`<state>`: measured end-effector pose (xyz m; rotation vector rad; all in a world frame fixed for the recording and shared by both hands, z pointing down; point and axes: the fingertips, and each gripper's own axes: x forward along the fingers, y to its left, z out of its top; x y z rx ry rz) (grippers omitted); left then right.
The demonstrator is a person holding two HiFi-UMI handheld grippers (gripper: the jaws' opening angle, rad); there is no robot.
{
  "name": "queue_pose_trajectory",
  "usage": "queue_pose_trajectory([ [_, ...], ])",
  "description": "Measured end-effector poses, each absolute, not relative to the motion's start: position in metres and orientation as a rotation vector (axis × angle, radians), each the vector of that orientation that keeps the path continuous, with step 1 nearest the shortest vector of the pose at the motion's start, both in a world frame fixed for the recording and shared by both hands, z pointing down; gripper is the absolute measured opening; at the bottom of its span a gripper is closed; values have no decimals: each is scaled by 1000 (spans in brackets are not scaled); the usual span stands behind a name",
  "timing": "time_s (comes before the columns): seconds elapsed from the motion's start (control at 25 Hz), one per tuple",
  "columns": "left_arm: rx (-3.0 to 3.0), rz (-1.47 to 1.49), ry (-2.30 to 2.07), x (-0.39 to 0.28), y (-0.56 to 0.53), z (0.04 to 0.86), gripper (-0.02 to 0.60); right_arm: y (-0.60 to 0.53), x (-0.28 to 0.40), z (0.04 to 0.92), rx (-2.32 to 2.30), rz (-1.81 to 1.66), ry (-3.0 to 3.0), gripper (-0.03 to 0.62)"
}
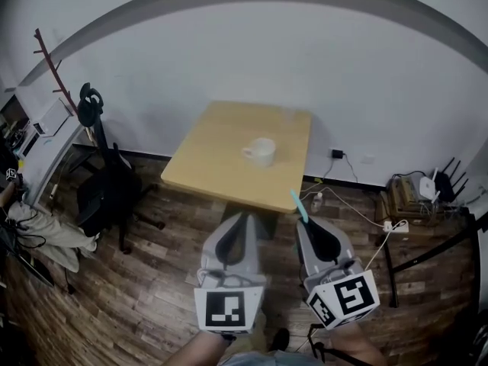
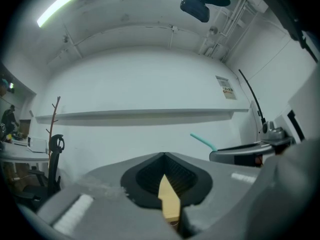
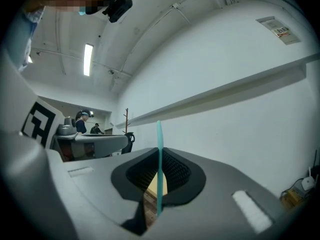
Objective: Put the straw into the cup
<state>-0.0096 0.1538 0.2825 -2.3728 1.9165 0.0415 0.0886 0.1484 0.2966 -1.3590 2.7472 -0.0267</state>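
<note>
A white cup (image 1: 261, 151) with a handle stands near the middle of a small light wooden table (image 1: 206, 162) against the wall. Both grippers hang over the floor, short of the table's near edge. My right gripper (image 1: 305, 221) is shut on a teal straw (image 1: 298, 205), which sticks out past its tips towards the table. In the right gripper view the straw (image 3: 160, 164) stands upright between the closed jaws (image 3: 159, 151). My left gripper (image 1: 242, 216) is shut with nothing in it. The left gripper view shows its closed jaws (image 2: 164, 156) and, to the right, the straw (image 2: 204, 141).
A black chair (image 1: 107, 193) stands left of the table, beside a red coat rack (image 1: 49, 59). A seated person (image 1: 38, 231) is at the far left. Cables, a power strip and a router (image 1: 427, 189) lie along the wall on the right. The floor is dark wood.
</note>
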Motion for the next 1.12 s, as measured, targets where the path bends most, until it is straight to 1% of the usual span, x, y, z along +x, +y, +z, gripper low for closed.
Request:
queue_pose_trajectory([
  [0.32,-2393,64,1885,-37,71,281,18,61,60,294,-1379,-26,2728,26],
  [0.56,-2407,84,1834,-55,28,270,18,16,38,280,-1400,-2,2706,26],
  [0.84,-2426,85,1796,-62,-12,270,18,-22,26,275,-1407,15,2694,26],
  [1.12,-2473,74,1785,-57,-46,281,18,-53,29,273,-1429,13,2678,26],
])
